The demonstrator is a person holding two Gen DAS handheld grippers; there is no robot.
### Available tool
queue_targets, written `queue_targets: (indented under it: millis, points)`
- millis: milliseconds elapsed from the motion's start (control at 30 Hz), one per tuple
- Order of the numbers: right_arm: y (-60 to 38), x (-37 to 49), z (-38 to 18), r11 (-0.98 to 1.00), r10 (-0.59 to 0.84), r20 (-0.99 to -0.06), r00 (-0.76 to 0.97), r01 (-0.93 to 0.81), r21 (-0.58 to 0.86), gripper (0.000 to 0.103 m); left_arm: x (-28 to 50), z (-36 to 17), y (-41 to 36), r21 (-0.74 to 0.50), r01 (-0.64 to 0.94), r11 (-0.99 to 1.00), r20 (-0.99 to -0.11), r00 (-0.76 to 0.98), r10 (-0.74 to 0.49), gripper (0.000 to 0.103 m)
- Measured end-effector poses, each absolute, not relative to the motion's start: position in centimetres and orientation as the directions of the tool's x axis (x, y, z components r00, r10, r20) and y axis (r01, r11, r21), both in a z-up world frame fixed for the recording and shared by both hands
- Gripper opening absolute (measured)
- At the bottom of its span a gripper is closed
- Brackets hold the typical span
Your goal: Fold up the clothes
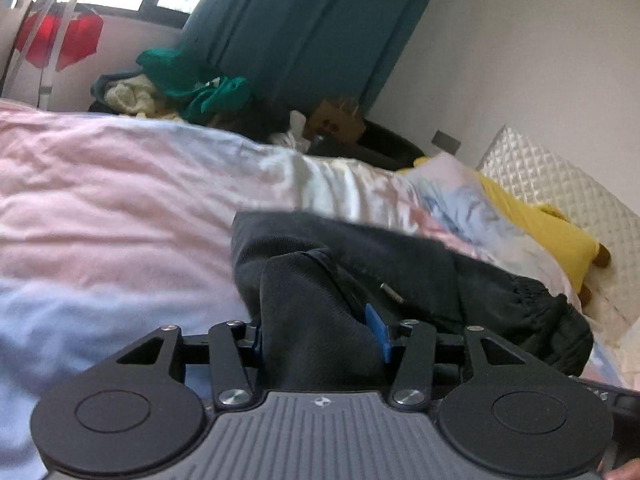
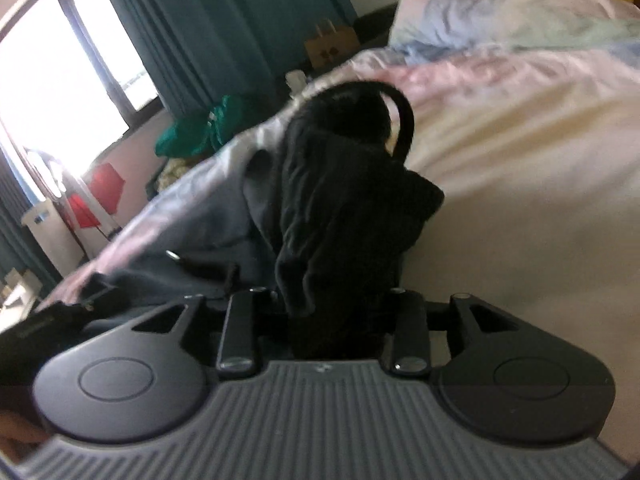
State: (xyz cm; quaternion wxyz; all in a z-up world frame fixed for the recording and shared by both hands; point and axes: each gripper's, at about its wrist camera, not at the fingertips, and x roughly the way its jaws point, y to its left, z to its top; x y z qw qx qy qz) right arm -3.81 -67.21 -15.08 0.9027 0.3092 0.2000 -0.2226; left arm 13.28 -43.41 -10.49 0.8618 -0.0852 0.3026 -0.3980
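A dark grey garment (image 1: 400,264) with an elastic waistband lies bunched on the pastel bed cover (image 1: 100,200). My left gripper (image 1: 320,336) is shut on a fold of this garment, which bulges up between the blue pads (image 1: 378,330). In the right wrist view my right gripper (image 2: 332,320) is shut on another bunch of the same dark garment (image 2: 340,200), held up above the bed cover (image 2: 520,160). The fingertips of both grippers are hidden by cloth.
A pile of green and cream clothes (image 1: 180,88) sits beyond the bed under teal curtains (image 1: 300,20). A yellow cushion (image 1: 540,224) and a quilted white pillow (image 1: 560,176) lie at the bed's head. Red cloth (image 1: 60,40) hangs on a rack by the window.
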Motion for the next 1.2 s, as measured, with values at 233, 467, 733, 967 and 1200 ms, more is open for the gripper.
queue_targets:
  millis: [233,467,733,967,1200]
  points:
    - [-67.1,-6.3,-12.8,0.578,-0.284,-0.552,0.784,0.599,0.555,0.046,10.9,-6.3,-41.6,-0.307,0.636,0.708,-0.506,0.522,-0.687,0.048]
    - [-62.7,-12.4,-5.1,0.685,-0.334,-0.484,0.809,0.561,0.465,0.046,5.1,1.7,-37.4,-0.214,0.685,0.697,-0.445,0.567,-0.694,0.048]
    - [-56.5,-17.0,3.7,0.788,-0.34,-0.372,0.864,0.478,0.389,0.046,-4.2,10.8,-32.4,-0.121,0.721,0.682,-0.334,0.618,-0.712,0.054]
    - [-50.5,-20.0,8.0,0.854,-0.301,-0.299,0.905,0.395,0.338,0.046,-11.3,15.5,-27.2,-0.085,0.729,0.679,-0.27,0.639,-0.72,0.069]
    - [-44.8,-21.0,7.8,0.882,-0.326,-0.277,0.904,0.396,0.254,0.054,-15.7,15.7,-23.8,-0.038,0.71,0.703,-0.251,0.674,-0.695,0.096]
